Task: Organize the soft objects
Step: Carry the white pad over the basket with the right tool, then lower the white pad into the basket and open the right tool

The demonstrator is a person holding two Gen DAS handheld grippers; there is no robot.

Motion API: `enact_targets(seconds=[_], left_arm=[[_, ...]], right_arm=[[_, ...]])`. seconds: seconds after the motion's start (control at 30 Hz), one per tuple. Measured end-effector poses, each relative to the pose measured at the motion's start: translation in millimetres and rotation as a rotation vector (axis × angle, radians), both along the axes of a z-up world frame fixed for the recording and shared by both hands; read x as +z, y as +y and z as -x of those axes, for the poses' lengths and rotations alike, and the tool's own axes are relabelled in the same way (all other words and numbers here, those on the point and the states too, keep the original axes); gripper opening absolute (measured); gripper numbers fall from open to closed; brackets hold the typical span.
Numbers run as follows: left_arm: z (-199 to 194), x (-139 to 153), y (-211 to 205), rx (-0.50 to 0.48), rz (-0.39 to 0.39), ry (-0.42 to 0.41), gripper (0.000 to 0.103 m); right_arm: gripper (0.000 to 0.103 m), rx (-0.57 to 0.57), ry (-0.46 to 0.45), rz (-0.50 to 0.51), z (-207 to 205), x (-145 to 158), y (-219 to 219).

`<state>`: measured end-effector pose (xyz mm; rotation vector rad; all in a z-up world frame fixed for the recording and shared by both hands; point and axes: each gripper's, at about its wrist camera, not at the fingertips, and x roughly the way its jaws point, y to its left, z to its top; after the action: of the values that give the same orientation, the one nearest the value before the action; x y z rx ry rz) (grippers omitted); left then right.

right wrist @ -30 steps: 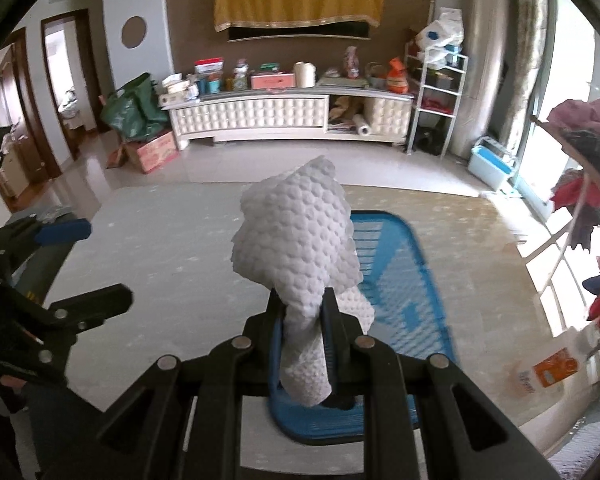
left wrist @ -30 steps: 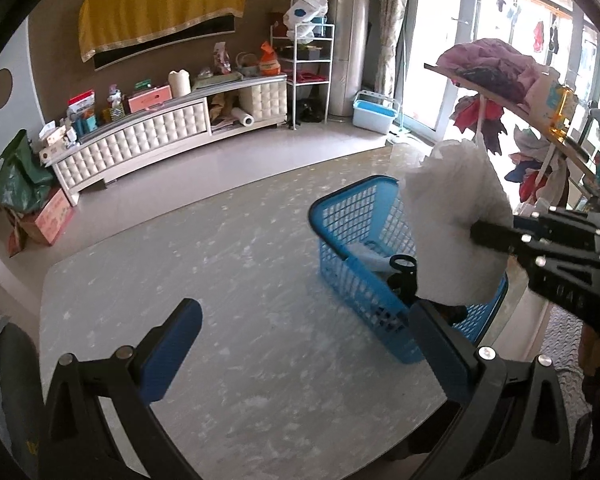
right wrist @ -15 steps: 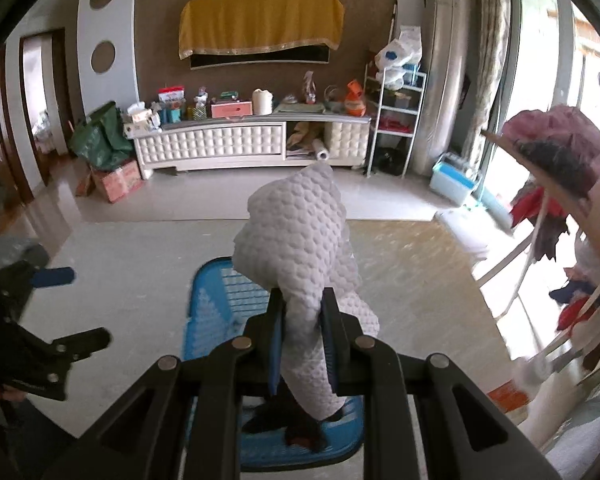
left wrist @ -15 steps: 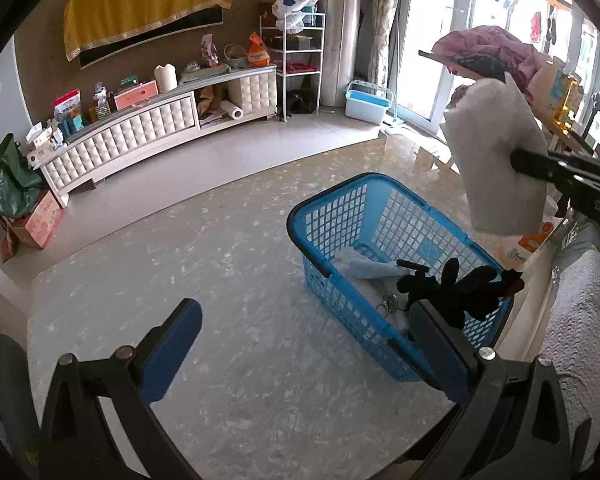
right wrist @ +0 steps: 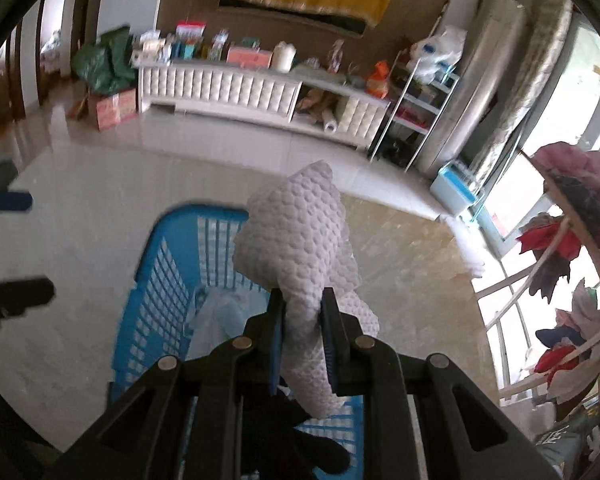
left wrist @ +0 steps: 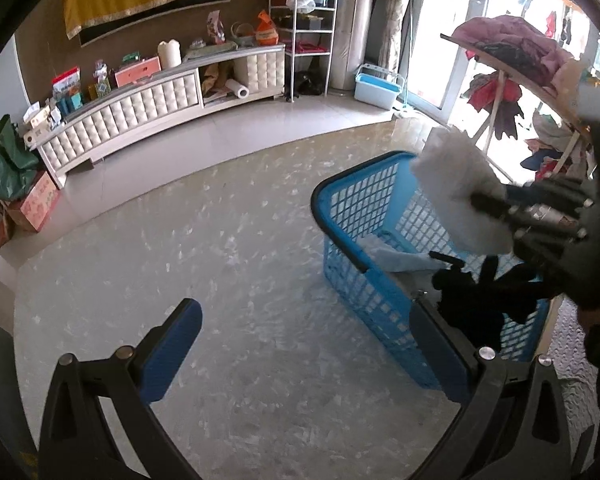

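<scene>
Left wrist view: left tool (left wrist: 308,344) spread wide, blue-padded fingers (left wrist: 172,344) at 7 and 5 o'clock, nothing between them, nothing touching them. It hangs over the pale marbled desk (left wrist: 220,280). Blue basket (left wrist: 364,248) sits on the desk at 3–4 o'clock, its near corner just behind the right-hand finger. Inside the basket: a light blue-grey cloth (left wrist: 396,258) and a black soft item (left wrist: 480,300), the black one nearer the camera. Right tool (left wrist: 480,202) enters from 3 o'clock, clamped on the white textured cloth (left wrist: 456,188); the cloth is in the air above the basket's far half, not touching the rim. Background at 10–12 o'clock: white tufted cabinet (left wrist: 140,112) with clutter on top, on the floor beyond the desk.

Right wrist view: right tool (right wrist: 303,334) nearly closed, fingers pinching the white textured cloth (right wrist: 296,240) at its waist. Cloth bunches up above the grip toward 12 o'clock and a shorter tail hangs below it. Blue basket (right wrist: 160,280) lies directly under the tool, from 9 o'clock through centre. Light blue-grey cloth (right wrist: 220,316) visible in it at left of the grip; black soft item (right wrist: 300,448) at 6 o'clock, partly hidden by the tool body. Left tool's fingers (right wrist: 12,200) show at 9 o'clock, well apart from each other, holding nothing. Clothes rack (right wrist: 572,240) with mixed garments at 3 o'clock.
</scene>
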<state>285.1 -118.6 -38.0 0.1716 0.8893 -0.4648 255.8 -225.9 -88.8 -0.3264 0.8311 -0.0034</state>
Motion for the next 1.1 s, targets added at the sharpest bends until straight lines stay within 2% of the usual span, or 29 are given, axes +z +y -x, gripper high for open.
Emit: enact_targets(seconds=[0.13,0.23,0.37,0.57,0.87,0.97,1.03,1.1], left_arm=[[-10.8,-17.8,2.1,0.006,0.0,0.033,0.103],[-17.7,-29.8,4.8,0.012,0.002,0.056,0.103],[-25.1,-42.0,8.5,0.015,0.018,0.082,0.103],[-30.6,-50.6,16.1,0.016,0.046,0.101,0.103],[-27.4,-55.2,30.3,0.018,0.064,0.108,0.103],[-26.4,-53.3,33.0,0.023,0.068,0.106,0.103],[-24.7,-51.2,34.4,0.025,0.069,0.102,0.103],[-21.7,-48.3,38.0,0.028,0.072,0.096,0.103]], right_arm=[[0.016,0.015,0.092,-0.002,-12.5,-29.1,6.9],[0.016,0.021,0.177,-0.052,-18.9,-46.4,10.0],[0.016,0.008,0.28,-0.115,-24.9,-55.8,8.4],[0.016,-0.013,0.382,-0.172,-28.8,-51.3,8.7],[0.019,-0.003,0.436,-0.147,-35.3,-50.4,19.8],[0.022,-0.007,0.418,-0.146,-31.7,-47.0,22.6],[0.035,-0.002,0.417,-0.15,-31.3,-48.0,31.2],[0.04,-0.005,0.406,-0.119,-27.9,-43.2,35.4]])
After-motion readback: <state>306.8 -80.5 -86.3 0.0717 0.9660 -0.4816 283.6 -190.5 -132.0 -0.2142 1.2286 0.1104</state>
